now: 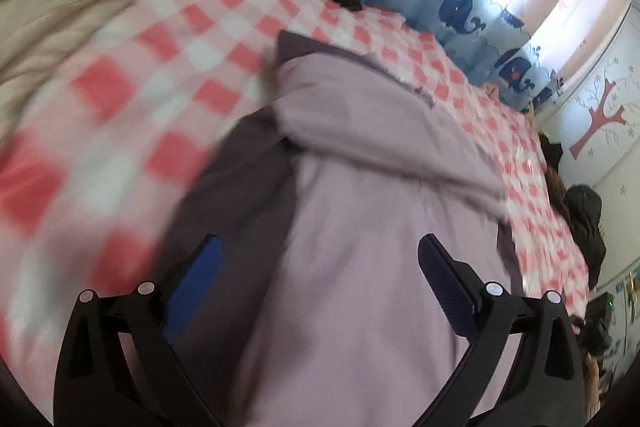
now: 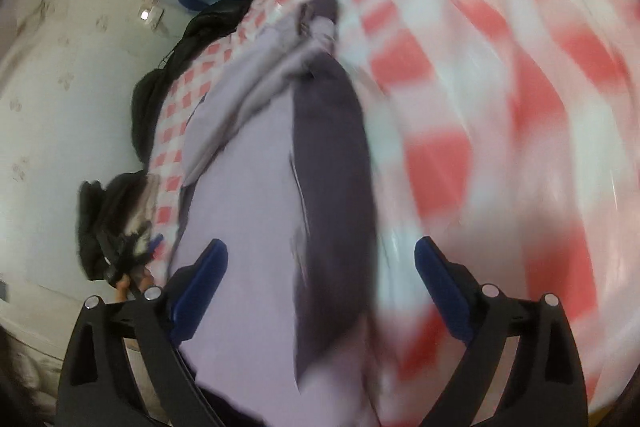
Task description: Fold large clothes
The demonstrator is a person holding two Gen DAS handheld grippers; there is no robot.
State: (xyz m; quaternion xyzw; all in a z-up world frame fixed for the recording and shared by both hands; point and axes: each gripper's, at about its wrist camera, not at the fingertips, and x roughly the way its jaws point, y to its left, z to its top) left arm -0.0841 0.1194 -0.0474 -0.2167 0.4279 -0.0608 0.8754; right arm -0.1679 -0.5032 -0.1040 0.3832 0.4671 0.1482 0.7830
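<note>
A lilac jacket (image 1: 360,227) with dark grey side panels lies on a bed covered by a pink-and-white check sheet (image 1: 140,67). In the left wrist view it fills the centre and bottom of the frame, its long axis running from 6 o'clock up towards 12, where a folded-over part (perhaps a sleeve or hood, too blurred to tell) crosses towards 3 o'clock. In the right wrist view the jacket (image 2: 248,187) runs the same way, its narrow end pointing to 12 o'clock and a dark panel (image 2: 332,167) along its 3 o'clock edge.

The left hand-held gripper (image 1: 319,267) has its jaws spread wide above the lilac cloth, holding nothing. The right hand-held gripper (image 2: 321,279) is likewise spread wide over the dark panel, with no cloth pinched.

Both views are smeared by motion, so the step looks like a reach for new hold points. To do it well, each gripper should probably pinch a single clean edge at matching points on the two long sides, so the fold stays square to the long axis and no loose layer drags along
</note>
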